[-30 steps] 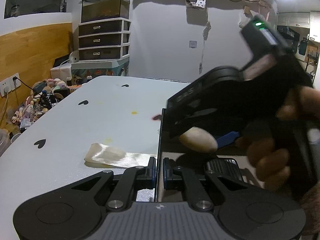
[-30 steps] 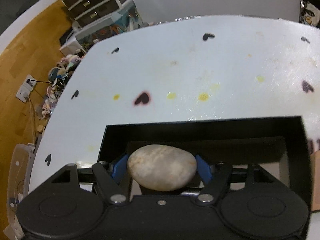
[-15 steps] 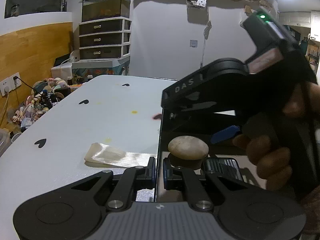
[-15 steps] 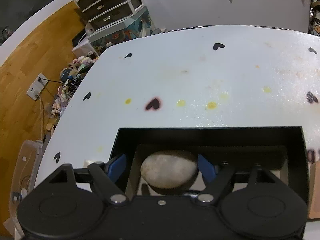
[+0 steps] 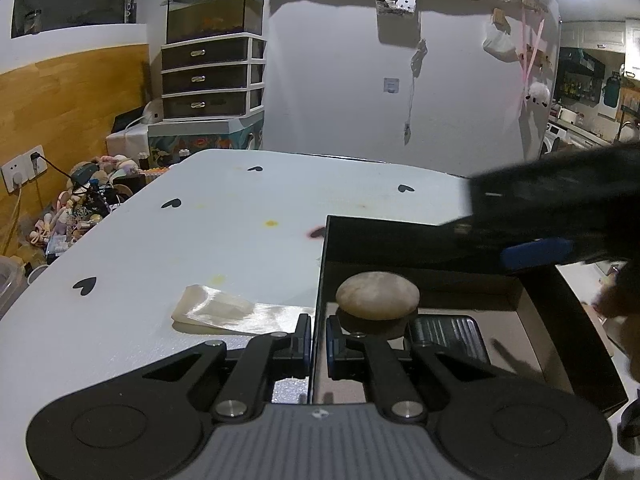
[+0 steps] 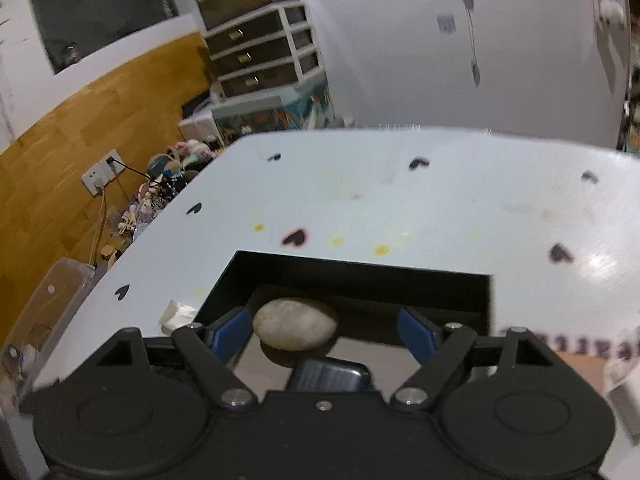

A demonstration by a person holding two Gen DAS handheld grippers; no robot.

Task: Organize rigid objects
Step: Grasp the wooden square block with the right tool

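Note:
A black open box (image 5: 400, 246) (image 6: 360, 276) stands on the white table. My left gripper (image 5: 319, 342) is shut on the box's left wall, near its front corner. A pale oval stone (image 5: 378, 294) (image 6: 296, 324) lies inside the box beside a black ribbed object (image 5: 448, 334) (image 6: 328, 374). My right gripper (image 6: 324, 330) hovers above the box. Its jaws are opening wide, and the stone sits below and between the blue pads (image 6: 230, 330) without touching them. In the left wrist view the right gripper (image 5: 560, 216) shows blurred at the right edge.
A clear plastic wrapper (image 5: 224, 310) (image 6: 176, 314) lies on the table (image 5: 200, 240) just left of the box. A cardboard piece with lettering (image 6: 576, 350) sits to the box's right. Past the table's left edge are floor clutter (image 5: 88, 204) and a drawer unit (image 5: 212, 80).
The right gripper let go of the stone, which now rests in the box. Its jaws spread wider and it drew back up and to the right. The left gripper stayed put.

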